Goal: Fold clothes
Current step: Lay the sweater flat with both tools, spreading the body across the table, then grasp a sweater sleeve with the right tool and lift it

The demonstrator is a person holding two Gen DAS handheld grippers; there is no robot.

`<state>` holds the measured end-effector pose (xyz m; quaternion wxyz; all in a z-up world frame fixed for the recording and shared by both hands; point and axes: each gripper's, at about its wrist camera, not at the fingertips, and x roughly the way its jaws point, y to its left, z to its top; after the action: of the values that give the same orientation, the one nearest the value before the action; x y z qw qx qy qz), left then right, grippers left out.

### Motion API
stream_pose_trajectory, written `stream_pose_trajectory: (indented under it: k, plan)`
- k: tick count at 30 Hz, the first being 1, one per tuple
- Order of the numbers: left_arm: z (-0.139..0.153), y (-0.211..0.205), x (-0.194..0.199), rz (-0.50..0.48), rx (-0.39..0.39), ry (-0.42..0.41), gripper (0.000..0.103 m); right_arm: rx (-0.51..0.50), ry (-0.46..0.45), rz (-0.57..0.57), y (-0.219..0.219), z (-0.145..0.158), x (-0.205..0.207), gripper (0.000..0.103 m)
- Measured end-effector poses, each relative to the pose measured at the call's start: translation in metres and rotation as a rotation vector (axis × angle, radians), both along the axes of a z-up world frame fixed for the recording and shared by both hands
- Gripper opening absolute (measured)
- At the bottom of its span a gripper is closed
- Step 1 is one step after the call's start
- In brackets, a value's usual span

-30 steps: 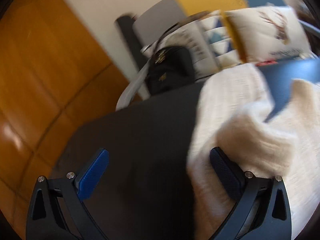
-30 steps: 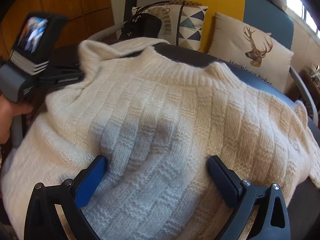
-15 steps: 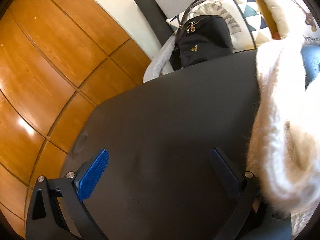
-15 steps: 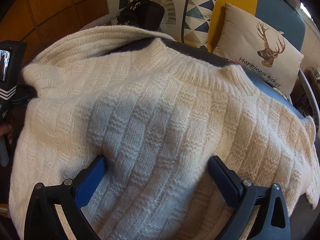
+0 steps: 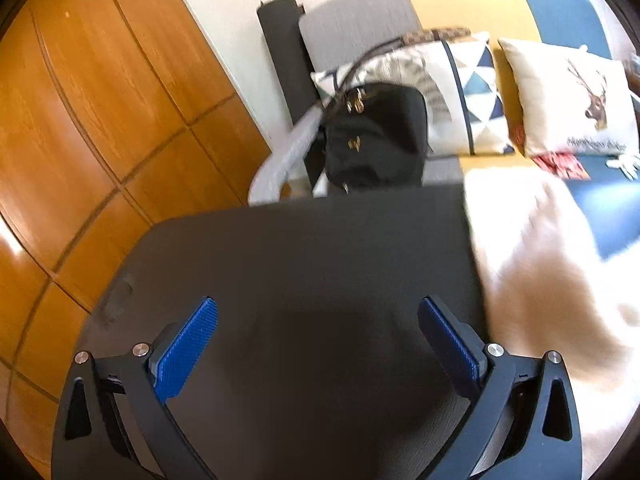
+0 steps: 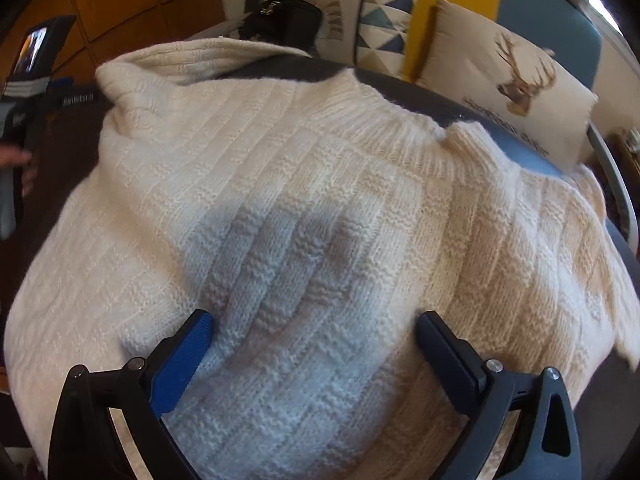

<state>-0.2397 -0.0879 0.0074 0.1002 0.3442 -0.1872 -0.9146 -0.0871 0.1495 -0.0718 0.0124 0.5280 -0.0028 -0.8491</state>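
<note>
In the left wrist view, the left gripper (image 5: pixel 318 344) was held spread and empty over the dark table (image 5: pixel 304 248), the cream knit sweater (image 5: pixel 532 280) lying beside it. In the right wrist view, the right gripper (image 6: pixel 312 344) was spread wide above the sweater (image 6: pixel 304 216), gripping nothing; a firm pinch of one edge would be needed before folding.

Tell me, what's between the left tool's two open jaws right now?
Only bare dark table, seen in the left wrist view. The cream sweater lies off to the right of the left gripper, outside its jaws.
</note>
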Motion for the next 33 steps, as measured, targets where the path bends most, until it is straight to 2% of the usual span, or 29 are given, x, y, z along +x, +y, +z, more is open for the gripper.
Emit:
stream_pose_trajectory:
  k: [4, 7, 9, 11, 13, 14, 16, 17, 20, 21, 23, 26, 30, 33]
  plan:
    - [0.007, 0.037, -0.028, -0.047, -0.036, -0.022, 0.102, -0.014, -0.018, -0.048, 0.024, -0.002, 0.024, 0.103]
    - [-0.002, 0.087, -0.052, -0.115, -0.086, -0.047, 0.102, -0.018, -0.009, -0.053, 0.030, -0.004, 0.032, 0.103]
    - [-0.021, 0.125, -0.071, -0.163, -0.177, -0.074, 0.102, -0.013, 0.003, -0.049, 0.030, -0.005, 0.034, 0.103]
    - [-0.042, 0.158, -0.079, -0.201, -0.331, -0.082, 0.102, -0.011, 0.020, -0.051, 0.029, -0.007, 0.037, 0.103]
    - [-0.058, 0.172, -0.084, -0.234, -0.438, -0.059, 0.102, -0.016, 0.037, -0.054, 0.029, -0.009, 0.041, 0.103]
    - [-0.056, 0.172, -0.082, -0.229, -0.424, -0.003, 0.102, -0.015, 0.044, -0.054, 0.029, -0.010, 0.043, 0.103]
    - [-0.058, 0.164, -0.085, -0.195, -0.399, -0.026, 0.102, -0.013, 0.052, -0.054, 0.028, -0.012, 0.042, 0.103]
    - [-0.058, 0.159, -0.082, -0.171, -0.414, -0.028, 0.102, -0.011, 0.051, -0.056, 0.027, -0.012, 0.039, 0.103]
    - [-0.072, 0.138, -0.072, -0.114, -0.750, 0.084, 0.102, -0.006, 0.049, -0.062, 0.015, -0.012, 0.043, 0.103]
    - [-0.083, 0.130, -0.068, -0.103, -0.861, 0.094, 0.102, -0.006, 0.047, -0.065, 0.013, -0.011, 0.040, 0.103]
    - [-0.075, 0.104, -0.054, -0.081, -0.848, 0.130, 0.102, -0.004, 0.044, -0.073, 0.010, -0.011, 0.036, 0.103]
    - [-0.064, 0.061, -0.046, 0.038, -0.765, 0.066, 0.102, 0.001, 0.043, -0.084, 0.003, -0.010, 0.030, 0.103]
    - [-0.058, -0.011, -0.034, 0.202, -0.603, -0.029, 0.102, 0.005, 0.035, -0.071, -0.006, -0.010, 0.019, 0.103]
    - [-0.061, -0.044, -0.023, 0.246, -0.564, -0.075, 0.102, 0.005, 0.034, -0.053, -0.020, -0.008, 0.014, 0.103]
